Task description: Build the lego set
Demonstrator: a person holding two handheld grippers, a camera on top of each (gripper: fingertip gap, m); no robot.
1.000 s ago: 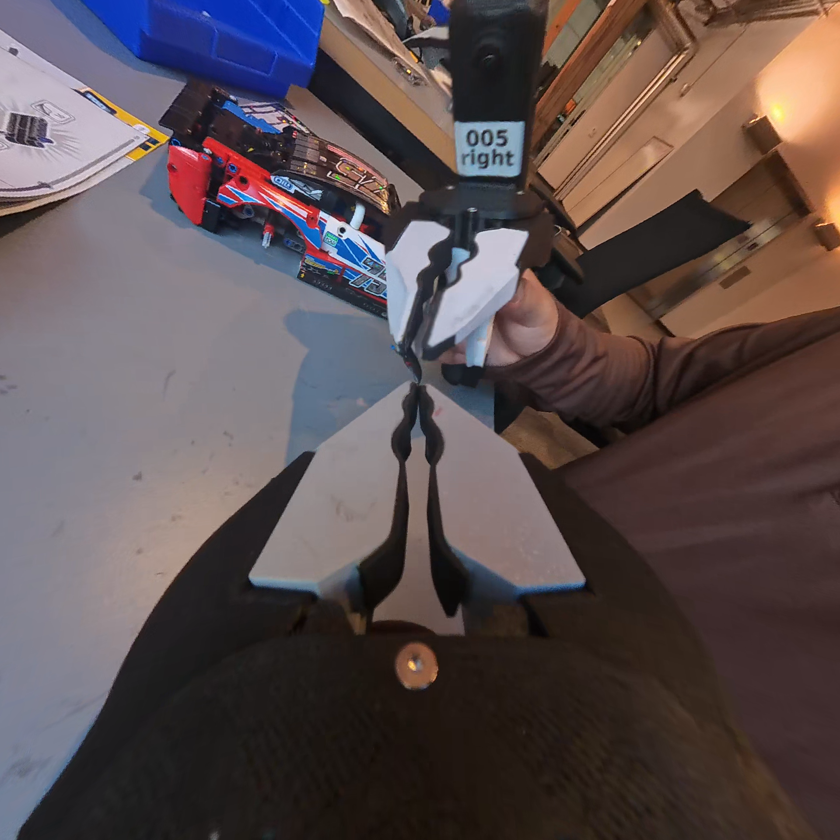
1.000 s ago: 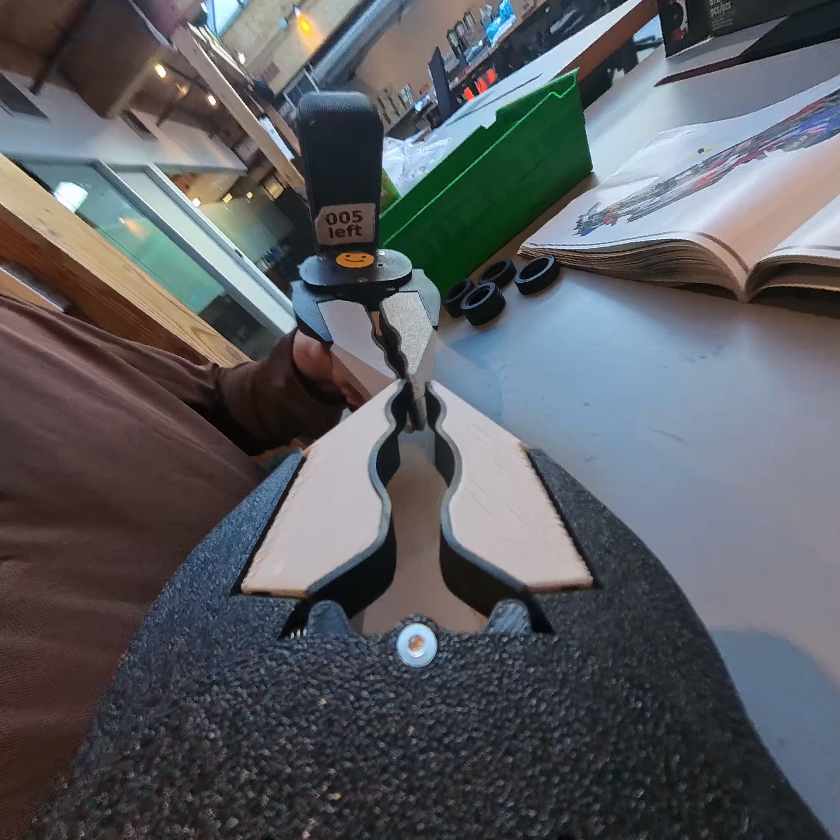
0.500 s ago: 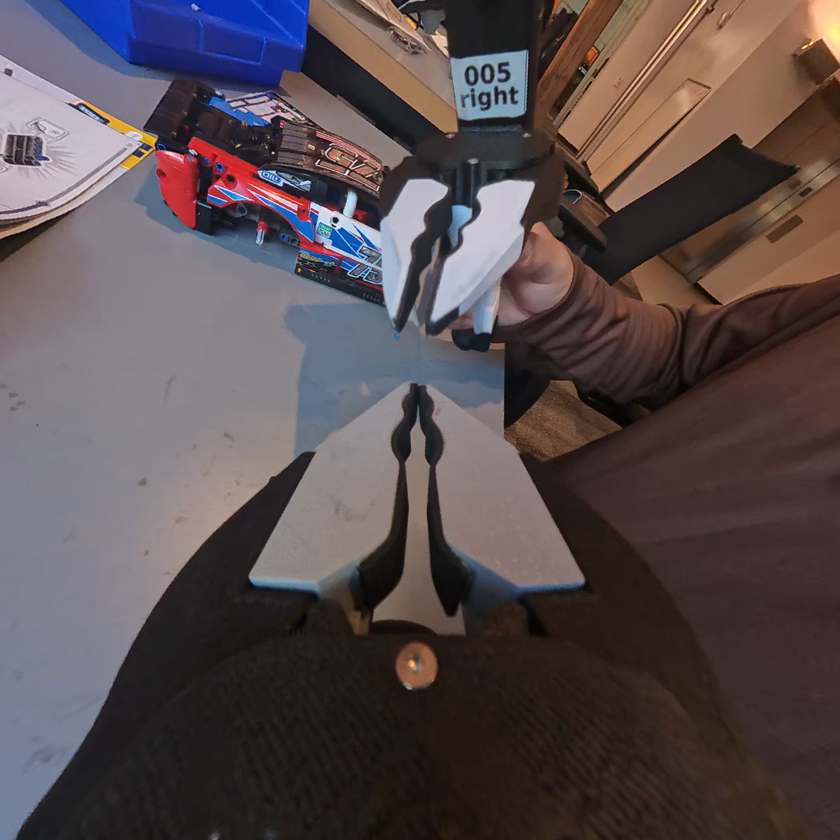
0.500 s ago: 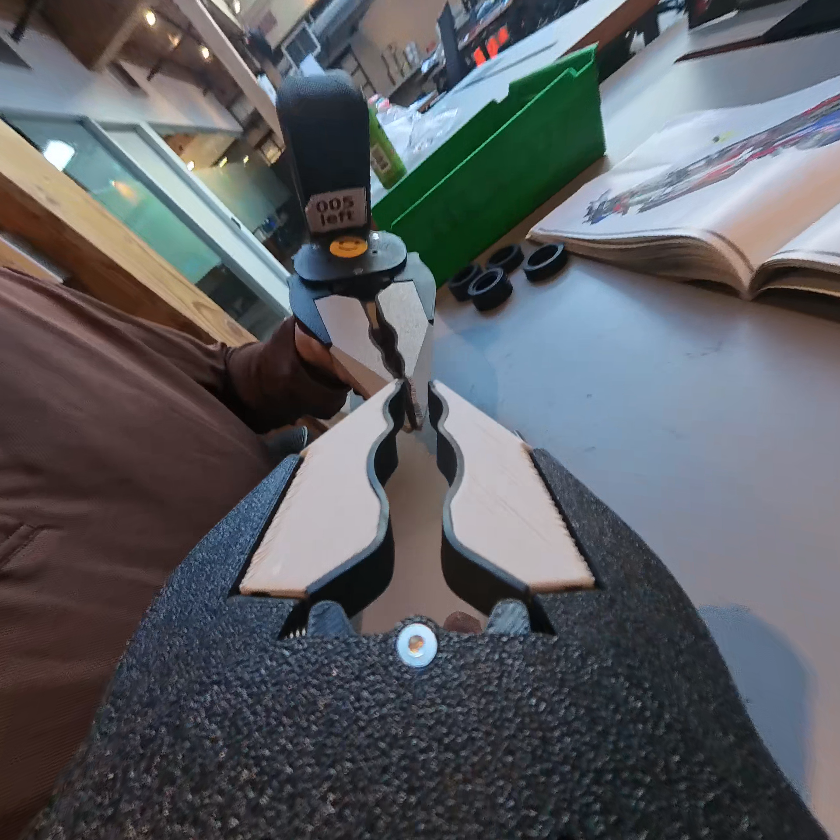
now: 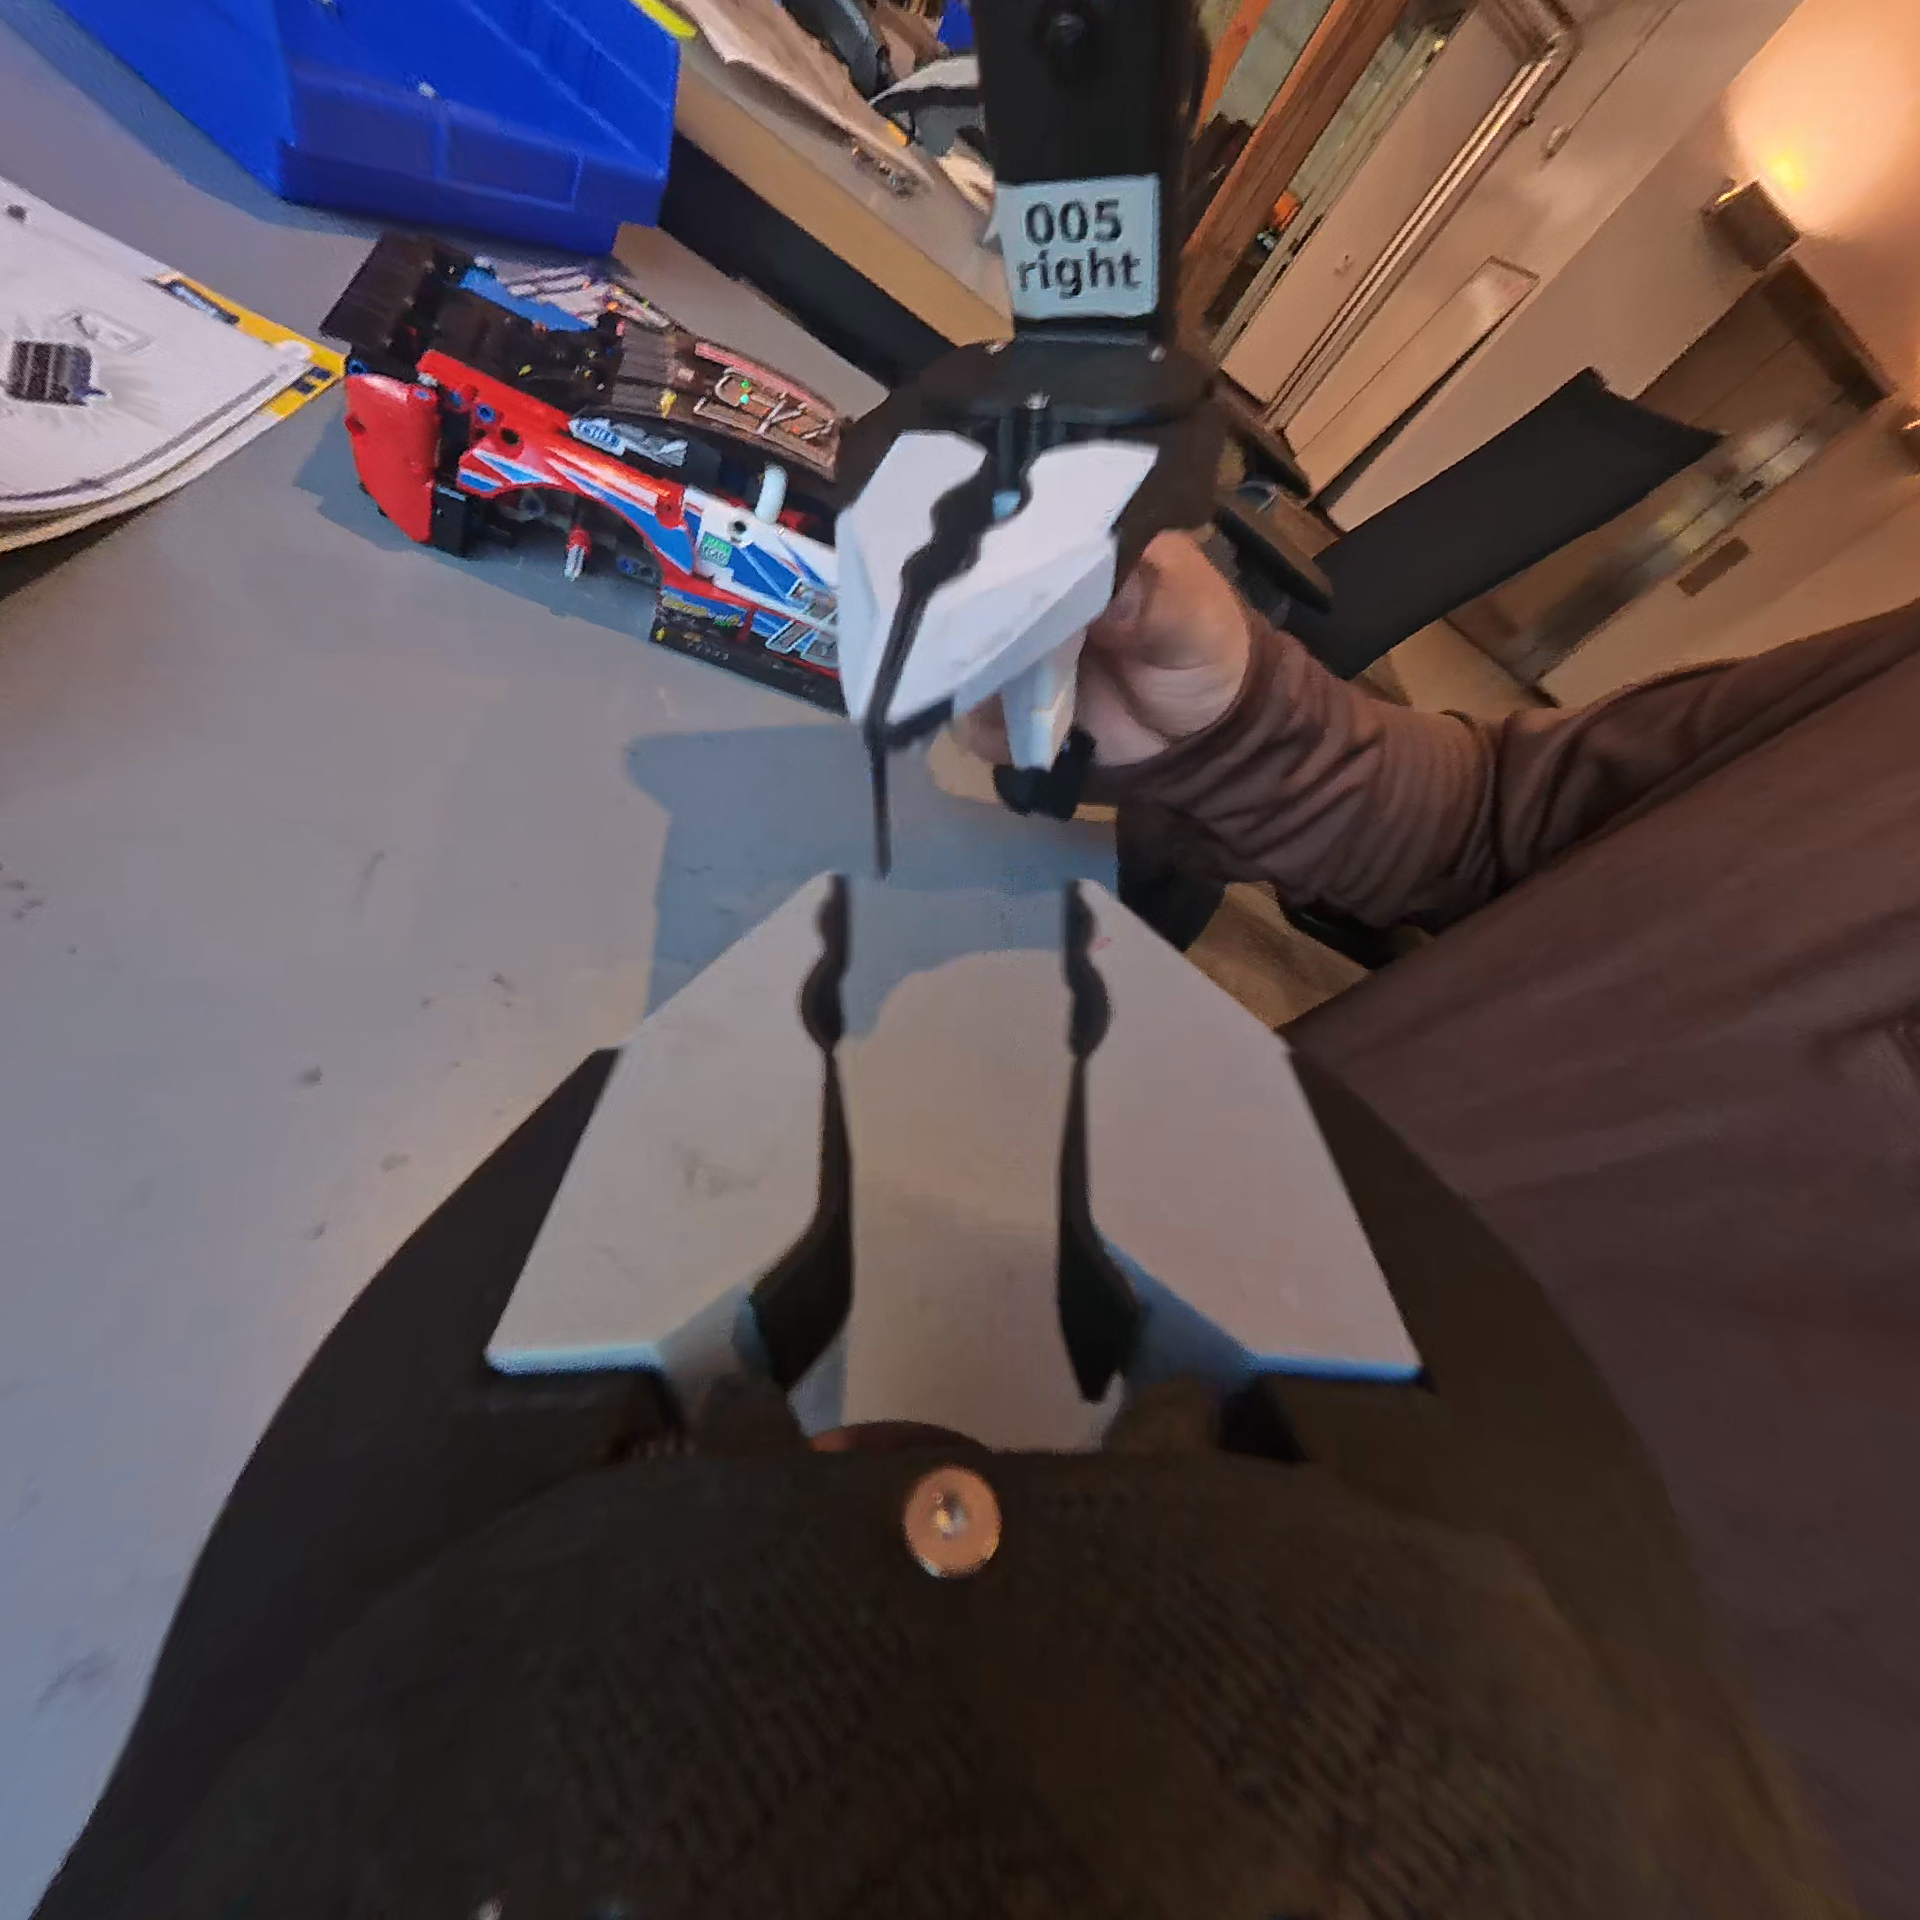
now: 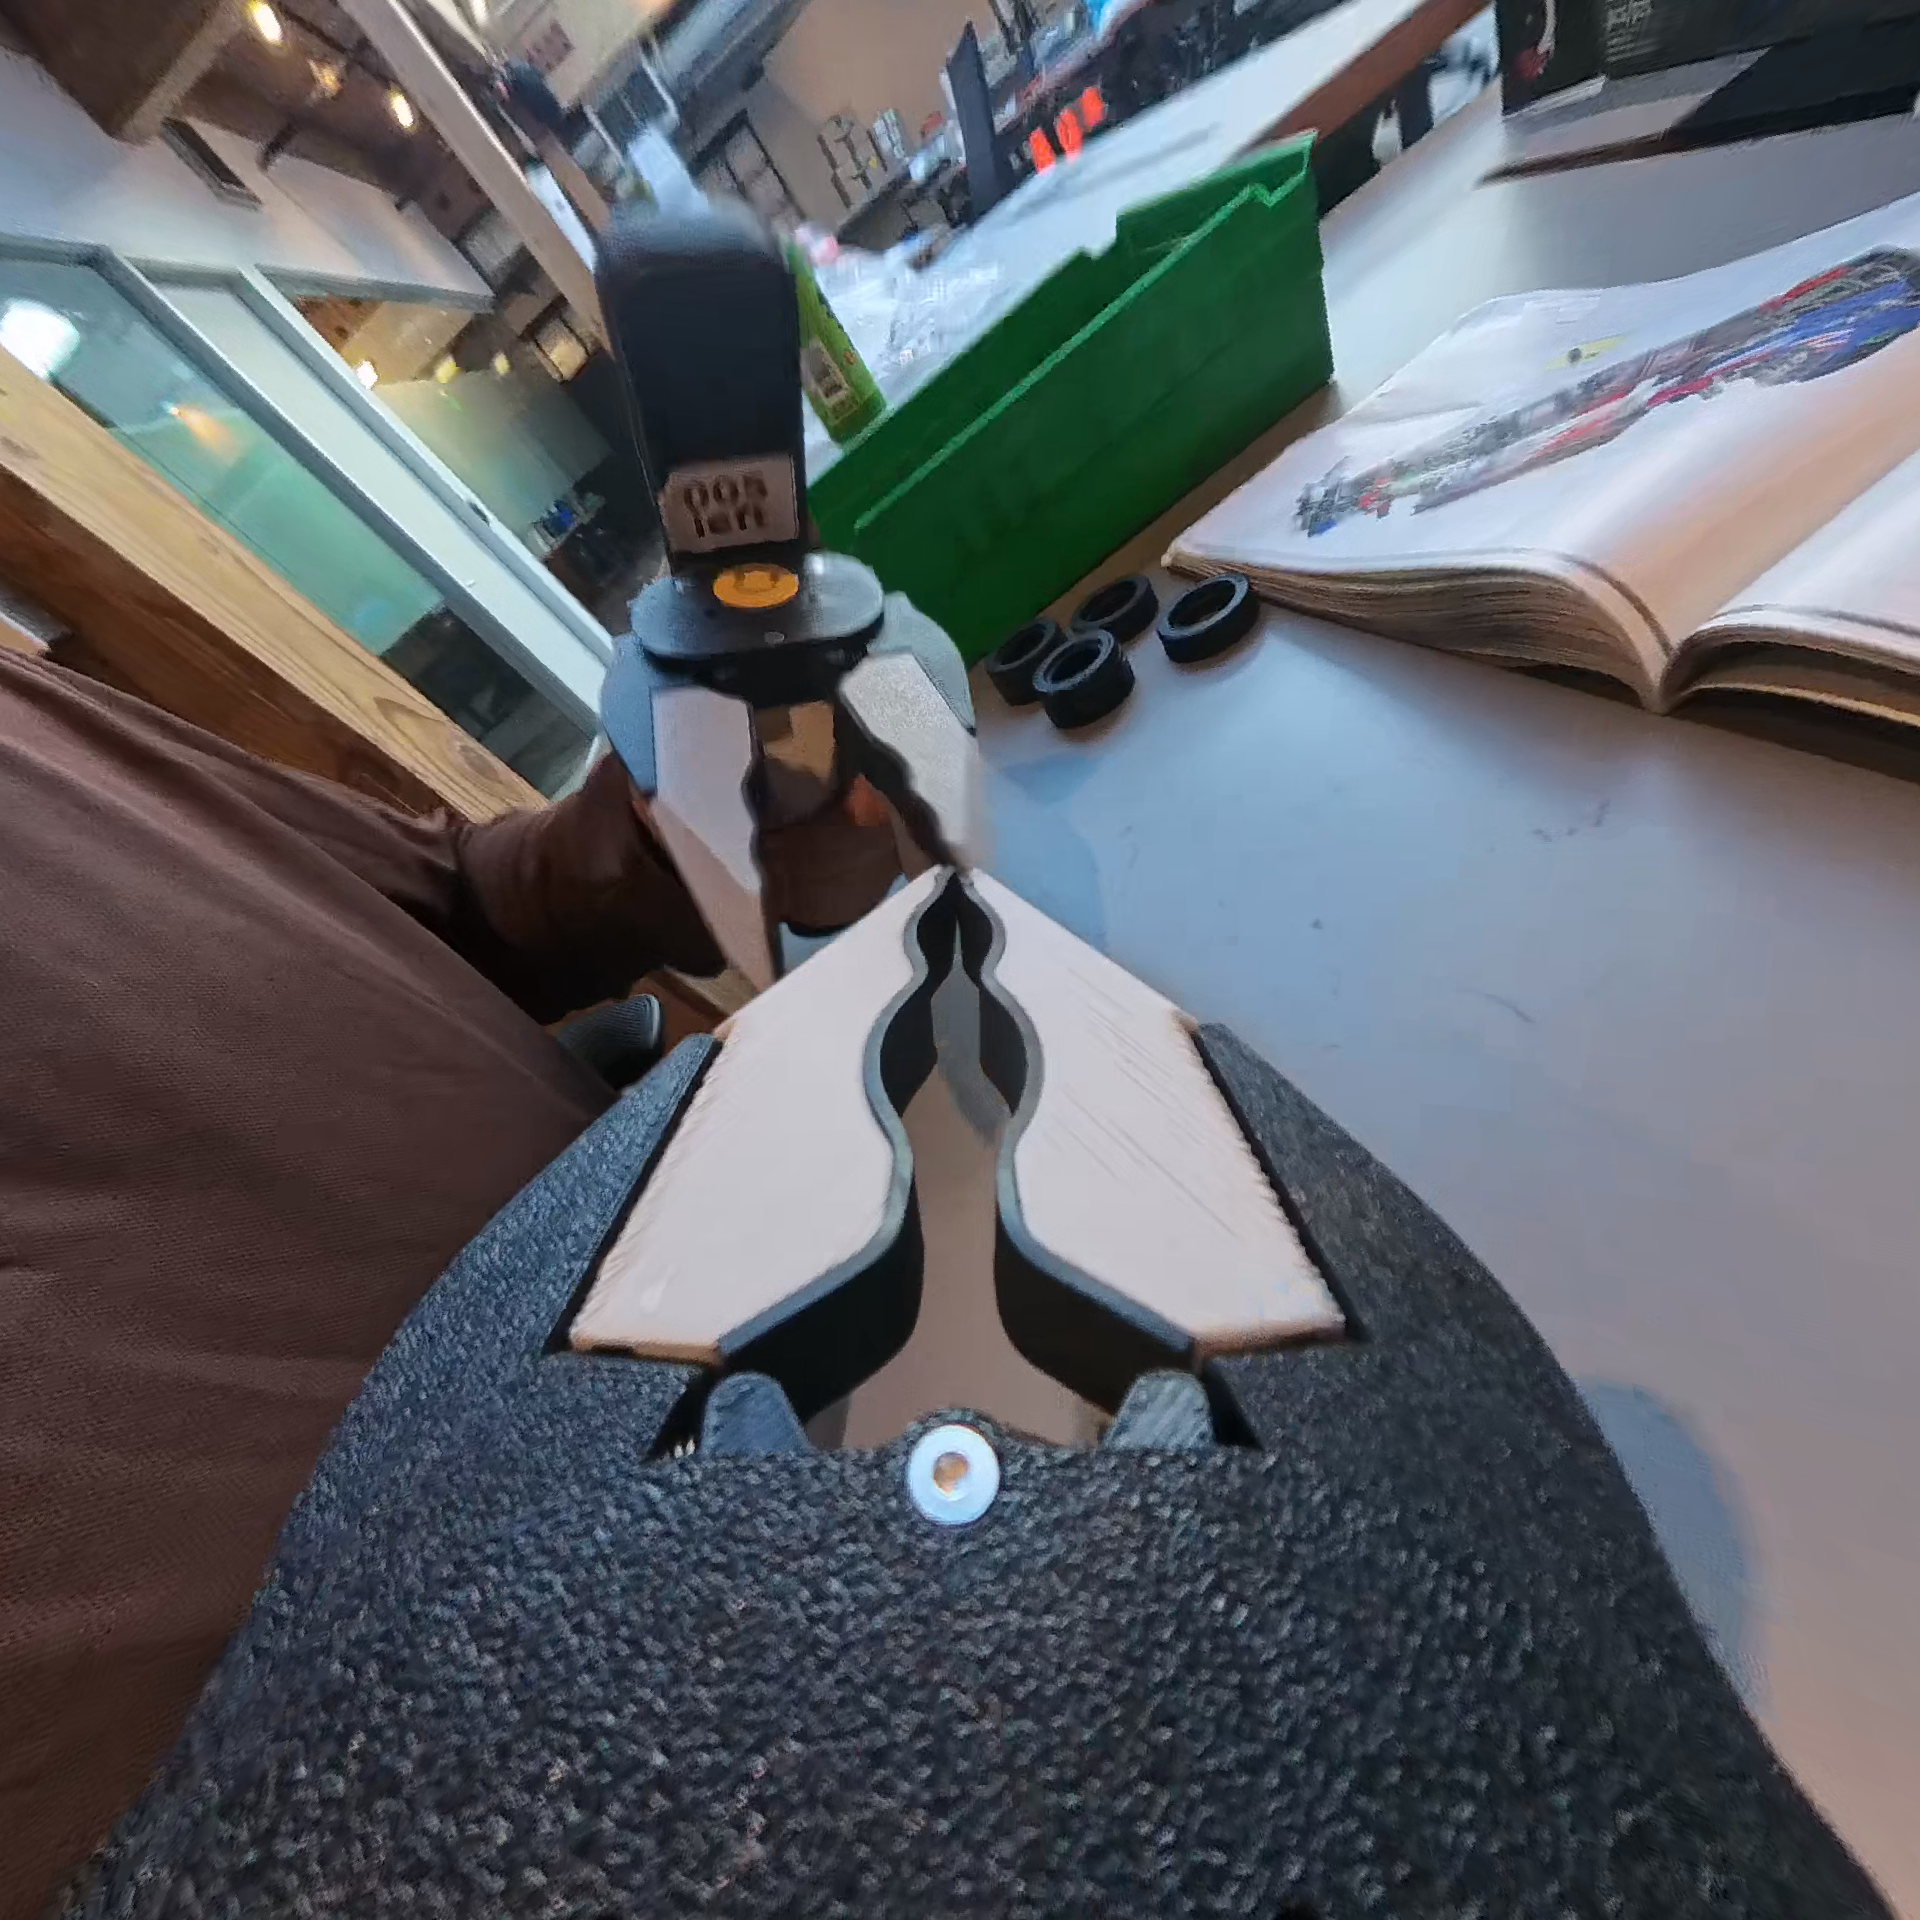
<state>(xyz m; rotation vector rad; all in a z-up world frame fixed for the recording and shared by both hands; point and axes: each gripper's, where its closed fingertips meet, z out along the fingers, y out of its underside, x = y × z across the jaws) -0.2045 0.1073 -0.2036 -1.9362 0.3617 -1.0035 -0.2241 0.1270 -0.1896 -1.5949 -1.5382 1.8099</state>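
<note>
Left gripper (image 5: 956,894) open; four black tyres (image 6: 1117,649) nearby.

Left wrist view: right gripper (image 5: 883,727) covers the front end of the lego car (image 5: 582,488); nose not visible. A thin dark piece (image 5: 881,800) hangs from its tips, too small and edge-on to identify. Blue bin (image 5: 416,104) and instruction booklet (image 5: 114,384) are cut off by the top and left edges.

Right wrist view: left gripper (image 6: 862,894) is motion-blurred and its far fingertip sits behind the right gripper's (image 6: 958,883) tips, so contact there can't be judged. Whatever sits between the right gripper's tips is hidden from this angle. Open manual (image 6: 1621,457) runs off the right edge. Green bin (image 6: 1091,416) contents are blurred. Four black tyres (image 6: 1086,665): detail soft.
</note>
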